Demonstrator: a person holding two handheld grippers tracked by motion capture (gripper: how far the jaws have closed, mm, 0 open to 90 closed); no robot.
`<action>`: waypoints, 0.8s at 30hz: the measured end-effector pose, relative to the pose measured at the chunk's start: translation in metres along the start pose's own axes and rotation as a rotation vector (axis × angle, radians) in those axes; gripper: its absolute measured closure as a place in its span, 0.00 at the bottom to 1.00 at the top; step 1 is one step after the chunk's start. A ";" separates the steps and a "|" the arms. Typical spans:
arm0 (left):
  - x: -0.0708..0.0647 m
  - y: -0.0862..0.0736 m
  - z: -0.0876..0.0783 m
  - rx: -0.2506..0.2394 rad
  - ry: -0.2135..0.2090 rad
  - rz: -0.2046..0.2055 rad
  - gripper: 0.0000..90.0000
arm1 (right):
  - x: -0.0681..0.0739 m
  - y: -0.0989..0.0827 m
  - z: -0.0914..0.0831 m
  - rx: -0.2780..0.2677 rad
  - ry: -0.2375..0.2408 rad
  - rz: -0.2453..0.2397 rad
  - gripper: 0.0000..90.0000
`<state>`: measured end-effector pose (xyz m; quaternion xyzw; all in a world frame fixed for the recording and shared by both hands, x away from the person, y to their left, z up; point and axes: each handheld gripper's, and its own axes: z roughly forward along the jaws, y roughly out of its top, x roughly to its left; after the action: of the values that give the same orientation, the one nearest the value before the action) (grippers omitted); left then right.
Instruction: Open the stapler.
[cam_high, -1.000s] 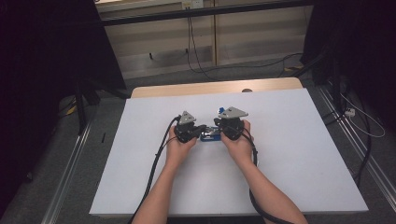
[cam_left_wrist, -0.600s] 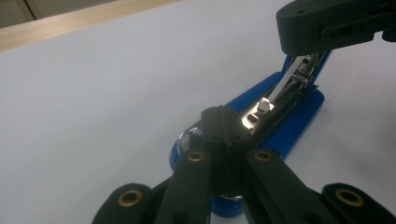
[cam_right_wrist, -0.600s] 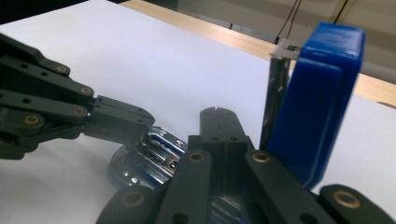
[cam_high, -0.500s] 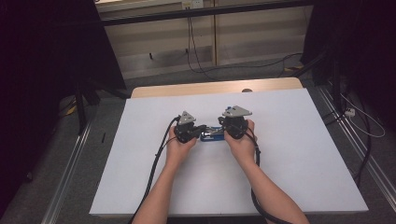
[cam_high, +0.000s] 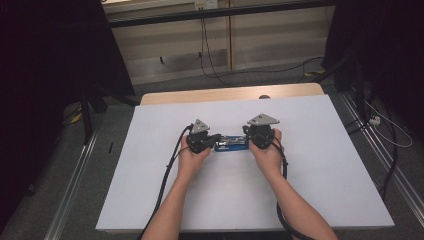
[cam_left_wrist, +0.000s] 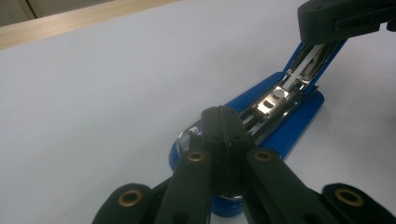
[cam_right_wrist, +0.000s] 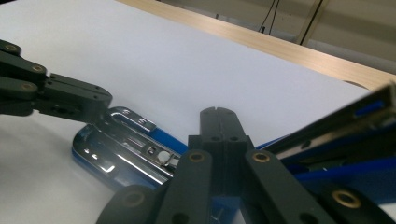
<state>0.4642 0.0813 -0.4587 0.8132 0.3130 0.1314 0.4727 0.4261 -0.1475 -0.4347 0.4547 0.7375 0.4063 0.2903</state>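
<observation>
A blue stapler (cam_high: 231, 145) lies folded open on the white table (cam_high: 310, 190), between my two grippers. The left gripper (cam_high: 211, 142) has its jaws pressed together over the stapler's rounded base end (cam_left_wrist: 280, 116); its tip (cam_right_wrist: 100, 106) touches the chrome plate there. The right gripper (cam_high: 248, 140) is shut at the other end. Its tip (cam_left_wrist: 327, 23) bears on the stapler's magazine, while the blue top arm (cam_right_wrist: 336, 126) rises to the right of its jaws. Both sets of jaws are closed, with the chrome staple channel (cam_right_wrist: 135, 154) lying bare between them.
A wooden strip (cam_high: 225, 95) borders the table's far edge. Black cables (cam_high: 167, 175) trail from both grippers toward the near edge. Metal rails (cam_high: 385, 165) run along the floor on either side, with dark stands and wires (cam_high: 210, 45) behind the table.
The right gripper has shifted a little to the right, and more of the blue stapler shows stretched out between the grippers. The left gripper has stayed put.
</observation>
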 end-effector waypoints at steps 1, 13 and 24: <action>0.000 0.000 0.000 0.001 0.000 0.000 1.00 | -0.002 -0.002 0.000 0.002 0.003 0.010 1.00; 0.000 0.000 0.001 0.001 0.001 -0.004 1.00 | -0.018 -0.018 0.001 0.056 0.002 0.049 1.00; -0.001 0.000 0.002 0.002 0.005 -0.009 1.00 | -0.020 -0.020 0.000 0.049 0.020 0.040 1.00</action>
<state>0.4645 0.0795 -0.4597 0.8119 0.3181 0.1311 0.4716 0.4259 -0.1709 -0.4512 0.4726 0.7407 0.3982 0.2635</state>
